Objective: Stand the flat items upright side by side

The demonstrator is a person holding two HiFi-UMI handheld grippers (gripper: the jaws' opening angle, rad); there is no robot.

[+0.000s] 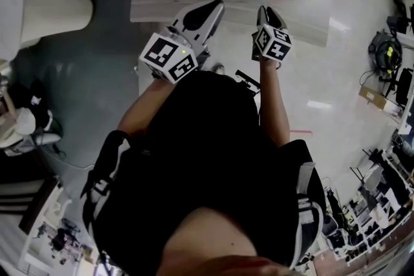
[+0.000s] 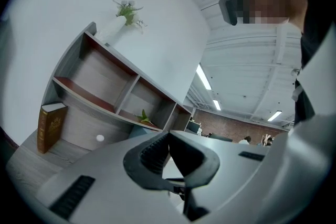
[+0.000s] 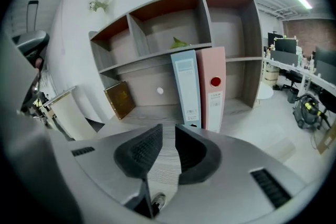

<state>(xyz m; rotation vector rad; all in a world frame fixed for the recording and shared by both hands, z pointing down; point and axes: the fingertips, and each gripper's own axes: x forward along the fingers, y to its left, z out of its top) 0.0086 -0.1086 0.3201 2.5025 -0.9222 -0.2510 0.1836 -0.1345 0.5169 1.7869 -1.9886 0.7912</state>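
Our right gripper [image 3: 168, 131] holds its jaws a narrow gap apart with nothing between them, and our left gripper [image 2: 169, 136] is closed tight on nothing. Beyond the right one, a blue binder [image 3: 186, 89] and a pink binder [image 3: 212, 86] stand upright, side by side and touching, on the desk [image 3: 149, 114] just before the shelf [image 3: 157, 52]. A brown book [image 3: 119, 99] leans at the shelf's lower left, and a green sprig [image 3: 178, 42] sits in its upper middle bay.
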